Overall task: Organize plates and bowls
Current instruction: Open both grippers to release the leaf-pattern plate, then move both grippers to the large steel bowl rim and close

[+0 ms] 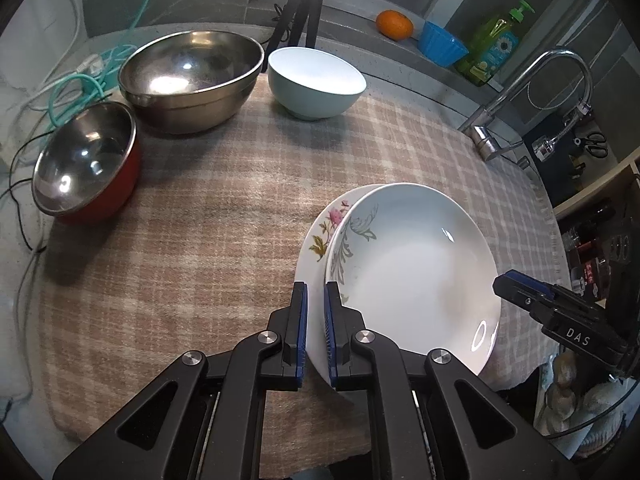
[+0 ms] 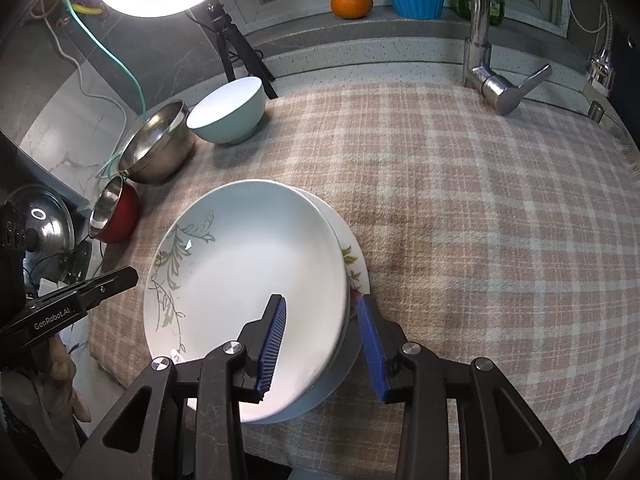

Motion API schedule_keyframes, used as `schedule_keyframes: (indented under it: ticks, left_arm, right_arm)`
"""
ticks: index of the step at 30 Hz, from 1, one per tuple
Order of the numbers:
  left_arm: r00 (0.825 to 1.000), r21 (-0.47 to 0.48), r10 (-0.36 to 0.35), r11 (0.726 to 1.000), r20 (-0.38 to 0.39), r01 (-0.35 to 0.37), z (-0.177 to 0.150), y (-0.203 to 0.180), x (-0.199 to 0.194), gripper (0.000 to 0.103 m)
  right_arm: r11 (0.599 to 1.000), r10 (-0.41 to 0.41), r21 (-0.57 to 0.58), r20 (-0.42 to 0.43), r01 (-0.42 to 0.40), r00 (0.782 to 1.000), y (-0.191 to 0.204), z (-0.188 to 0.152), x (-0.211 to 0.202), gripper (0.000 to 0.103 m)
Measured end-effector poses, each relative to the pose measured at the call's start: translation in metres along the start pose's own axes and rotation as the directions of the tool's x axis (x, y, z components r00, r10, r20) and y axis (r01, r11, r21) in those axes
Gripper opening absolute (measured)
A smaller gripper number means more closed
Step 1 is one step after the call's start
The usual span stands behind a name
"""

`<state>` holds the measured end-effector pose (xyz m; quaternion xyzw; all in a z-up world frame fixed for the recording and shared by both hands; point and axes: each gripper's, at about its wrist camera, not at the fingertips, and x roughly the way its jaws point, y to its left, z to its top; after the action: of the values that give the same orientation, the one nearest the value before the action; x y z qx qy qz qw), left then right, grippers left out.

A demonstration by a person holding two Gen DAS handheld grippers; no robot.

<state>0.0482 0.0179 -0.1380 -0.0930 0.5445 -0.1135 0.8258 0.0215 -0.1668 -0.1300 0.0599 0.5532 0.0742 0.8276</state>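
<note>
Left gripper (image 1: 315, 308) comes in low from the near edge of the table, fingers pointing forward. Its two blue-padded fingers stand close together astride the near-left rim of the flower-patterned plate (image 1: 325, 227). Pads look to be touching the rim on both sides, so it reads as clamped on that plate.

Right gripper (image 2: 324, 320) reaches in from the near side, angled slightly left. Jaws stand apart. The left finger hangs over the inside of the leaf-patterned plate (image 2: 244, 272); the right finger sits outside the stacked rims, by the flowered plate's edge. Neither pad is clearly in contact.

The leaf-patterned plate sits on top of the flower-patterned plate, shifted so the lower plate shows as a crescent at one side. Whether the stack rests flat on the checked cloth (image 2: 480, 208) or is tilted up, cannot tell. The stack is near the cloth's front edge.

Bowls are grouped at the far left, well apart from the plates: large steel bowl (image 1: 192, 80), red-sided steel bowl (image 1: 86, 164) just beside it, and pale green bowl (image 1: 316, 82) to the right of the large one. A wide bare stretch of cloth lies between bowls and plates, and to the right in the right wrist view. Faucet (image 2: 486, 68) stands at the far right edge.
</note>
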Motion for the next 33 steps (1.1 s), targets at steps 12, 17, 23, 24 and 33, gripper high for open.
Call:
schedule_keyframes:
  ticks: [12, 17, 23, 24, 33]
  left_arm:
    - [0.99, 0.071, 0.075, 0.994, 0.123, -0.084, 0.01, -0.008, -0.032, 0.013]
    - [0.986, 0.048, 0.07, 0.996, 0.152, -0.078, 0.017, 0.001, -0.043, 0.013]
    - [0.983, 0.019, 0.07, 0.997, 0.171, -0.074, 0.033, 0.026, -0.055, 0.013]
    - [0.983, 0.011, 0.067, 0.997, 0.172, -0.07, 0.036, 0.031, -0.057, 0.013]
    - [0.984, -0.056, 0.05, 0.998, 0.169, -0.041, 0.065, 0.082, -0.067, 0.013]
  right_arm:
    - [0.997, 0.014, -0.083, 0.106, -0.006, 0.994, 0.022, 0.019, -0.027, 0.038]
    - [0.992, 0.049, -0.123, 0.145, -0.031, 0.988, 0.039, 0.031, -0.032, 0.039]
    - [0.986, 0.098, -0.151, 0.132, -0.078, 0.986, 0.065, 0.05, -0.029, 0.049]
    - [0.984, 0.091, -0.162, 0.133, -0.069, 0.987, 0.07, 0.053, -0.028, 0.049]
    - [0.976, 0.142, -0.177, 0.095, -0.124, 0.985, 0.102, 0.081, -0.014, 0.049]
